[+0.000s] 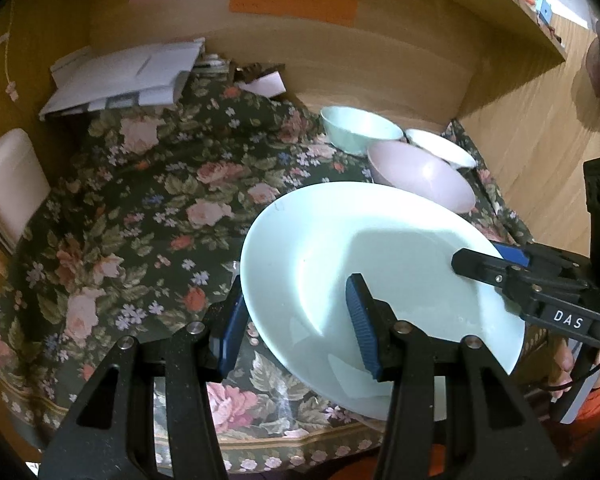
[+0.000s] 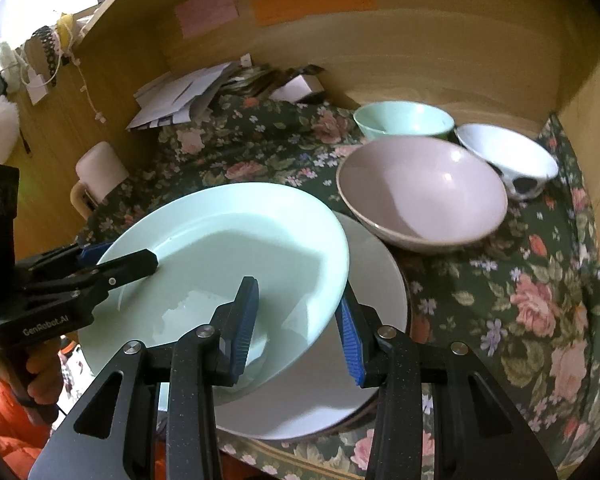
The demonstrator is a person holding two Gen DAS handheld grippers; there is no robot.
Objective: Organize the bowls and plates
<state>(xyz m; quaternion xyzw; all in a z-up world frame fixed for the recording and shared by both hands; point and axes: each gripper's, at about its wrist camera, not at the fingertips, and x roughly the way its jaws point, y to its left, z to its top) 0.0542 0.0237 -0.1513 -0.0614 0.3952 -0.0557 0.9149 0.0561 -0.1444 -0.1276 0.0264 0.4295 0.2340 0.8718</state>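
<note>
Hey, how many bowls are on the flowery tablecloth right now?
3. The pink bowl sits nearest, just beyond the plates. The mint bowl is behind it by the wooden back wall. The white patterned bowl is to the right of both. None seems hidden.
</note>
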